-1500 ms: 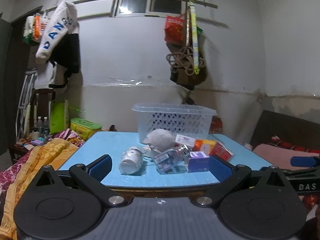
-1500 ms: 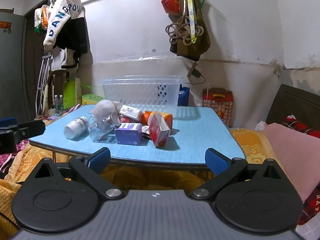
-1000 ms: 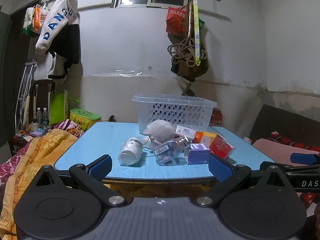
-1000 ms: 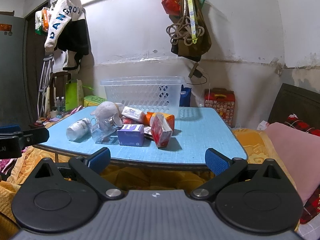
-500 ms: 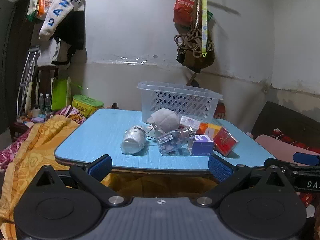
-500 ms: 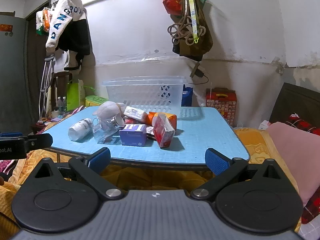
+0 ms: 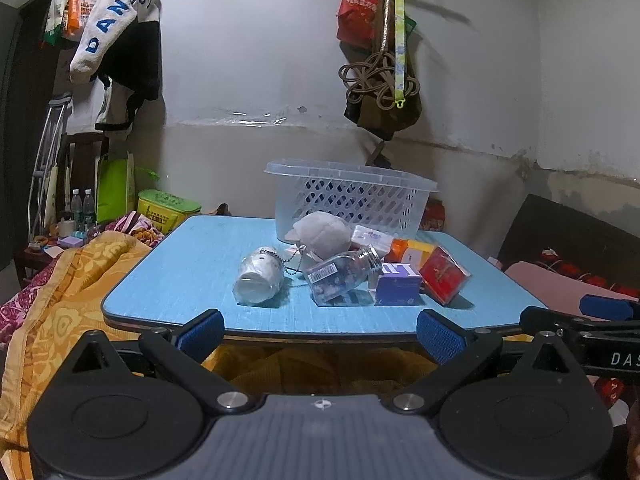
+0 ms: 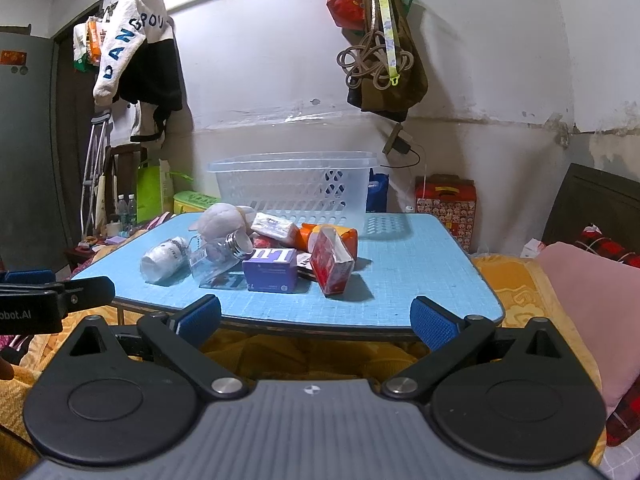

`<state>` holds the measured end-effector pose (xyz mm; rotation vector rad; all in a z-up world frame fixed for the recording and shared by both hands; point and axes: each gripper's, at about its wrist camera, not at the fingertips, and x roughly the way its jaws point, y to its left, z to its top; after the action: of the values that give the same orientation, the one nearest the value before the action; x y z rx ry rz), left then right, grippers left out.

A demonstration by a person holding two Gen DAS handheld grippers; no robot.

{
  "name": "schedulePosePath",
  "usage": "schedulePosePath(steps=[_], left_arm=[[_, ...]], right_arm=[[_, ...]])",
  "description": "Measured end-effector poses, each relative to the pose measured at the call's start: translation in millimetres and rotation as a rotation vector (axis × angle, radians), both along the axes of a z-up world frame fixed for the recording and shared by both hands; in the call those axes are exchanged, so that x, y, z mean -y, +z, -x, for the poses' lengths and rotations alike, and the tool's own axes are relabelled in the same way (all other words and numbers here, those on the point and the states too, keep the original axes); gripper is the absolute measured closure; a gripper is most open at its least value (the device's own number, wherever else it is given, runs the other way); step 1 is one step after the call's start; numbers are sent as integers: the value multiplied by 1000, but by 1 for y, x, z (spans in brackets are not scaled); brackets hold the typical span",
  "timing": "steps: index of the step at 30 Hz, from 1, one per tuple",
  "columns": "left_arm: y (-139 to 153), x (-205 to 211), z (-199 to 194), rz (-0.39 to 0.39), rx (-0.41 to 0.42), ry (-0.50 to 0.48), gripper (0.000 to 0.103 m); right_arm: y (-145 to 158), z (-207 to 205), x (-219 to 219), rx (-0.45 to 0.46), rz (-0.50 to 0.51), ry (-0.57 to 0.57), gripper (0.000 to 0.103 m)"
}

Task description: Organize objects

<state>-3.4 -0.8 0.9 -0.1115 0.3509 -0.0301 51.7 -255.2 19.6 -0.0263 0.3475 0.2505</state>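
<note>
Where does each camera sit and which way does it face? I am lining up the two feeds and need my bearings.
Left wrist: on the left gripper, low before the table's near edge, facing the basket; its open blue-padded fingers show, the right gripper at right.
Right wrist: on the right gripper, further right, facing the same way; its open fingers show, the left gripper at left.
Shared: table, basket, purple box, white bottle.

It was a lived-in home bedroom. Clothes [image 7: 116,28] and bags [image 8: 384,40] hung on the wall. Blankets [image 7: 68,280] lay beside a low table [image 7: 192,264].
</note>
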Motion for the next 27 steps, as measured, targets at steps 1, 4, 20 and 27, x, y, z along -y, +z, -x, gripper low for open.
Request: schedulePosePath(steps=[1, 4, 20, 27], left_arm=[[0, 0, 0, 3, -1, 0, 0], [-1, 0, 0, 2, -3, -3, 0], [-3, 5, -1, -27, -24, -12, 0], [-3, 5, -1, -29, -20, -13, 0]], right_arm=[[0, 0, 0, 0, 0, 0, 0], [0, 0, 0, -1, 2, 0, 0], [0, 1, -1, 11, -3, 1, 0], [3, 3, 6, 53, -50, 20, 0]])
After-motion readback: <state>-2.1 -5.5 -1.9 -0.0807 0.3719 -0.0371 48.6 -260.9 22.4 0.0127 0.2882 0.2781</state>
